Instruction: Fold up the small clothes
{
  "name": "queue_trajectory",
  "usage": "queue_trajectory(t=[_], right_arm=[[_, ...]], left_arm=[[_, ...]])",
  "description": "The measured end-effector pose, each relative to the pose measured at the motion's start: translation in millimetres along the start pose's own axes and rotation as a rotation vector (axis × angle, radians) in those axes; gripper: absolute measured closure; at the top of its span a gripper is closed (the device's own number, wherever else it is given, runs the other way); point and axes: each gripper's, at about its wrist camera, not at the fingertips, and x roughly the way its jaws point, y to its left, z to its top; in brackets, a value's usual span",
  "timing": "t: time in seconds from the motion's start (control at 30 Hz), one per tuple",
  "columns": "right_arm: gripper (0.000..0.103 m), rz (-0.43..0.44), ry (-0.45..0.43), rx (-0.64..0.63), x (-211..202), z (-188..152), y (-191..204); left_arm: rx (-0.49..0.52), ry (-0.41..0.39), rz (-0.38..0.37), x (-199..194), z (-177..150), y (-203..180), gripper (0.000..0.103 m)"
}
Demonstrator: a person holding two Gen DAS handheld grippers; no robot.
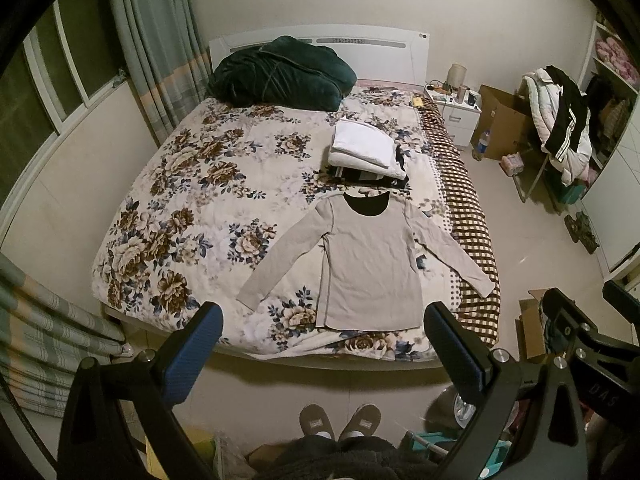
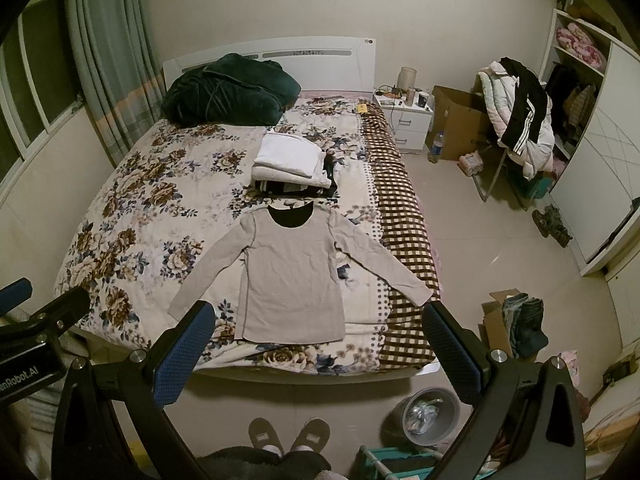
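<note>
1. Bed: beige long-sleeve shirt lies flat, sleeves spread, at the foot-edge, 12 o'clock of both cams; folded stack just beyond the collar.
2. Left hand-held gripper & right hand-held gripper: jaws wide apart, empty, hovering short of the hem.
3. Prob. next: pinch one sleeve's cuff + shoulder, fold inward, keep torso flat.
4. Right cam only: grey bin, jeans in box.

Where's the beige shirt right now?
The beige shirt lies flat, sleeves spread, near the foot of the bed, just in front of the folded stack.
</note>
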Motion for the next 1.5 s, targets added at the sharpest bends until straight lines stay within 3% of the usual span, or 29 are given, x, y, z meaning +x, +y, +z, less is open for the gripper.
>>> queue_trajectory(t=[0.77, 0.97, 1.1, 1.17, 1.3, 1.5], right_arm=[[0.0, 0.002, -0.003, 0.007, -0.7, -3.3, -2.8], [0.0, 0.004, 0.015, 0.072, 6.2, -2.2, -2.7], [0.0, 0.009, 0.041, 0.213, 48.6, -6.4, -22.2], [0.0, 0.007, 0.049, 0.306, 70.6, -9.6, -40.8], [0.0, -0.006, 0.088, 0.507, 140.8, -23.5, -93.9], [0.0, 0.03, 0.21, 0.864, 287.1, -64.0, -195.1]], left_arm=[[0.005, -0.002, -0.002, -8.1, -5.0, 2.6, 0.0], [0.01, -0.081, 0.048, -0.2, 3.9, 3.7, 0.0], [0.023, -0.114, 0.09, 47.5, 25.5, 8.1, 0.0], [0.021, -0.101, 0.075, 87.6, 37.1, 14.1, 0.0], [0.012, -0.035, 0.04, 157.4, 61.9, 6.3, 0.0], [0.028, 0.097, 0.076, 272.6, 86.5, -35.0, 0.0]])
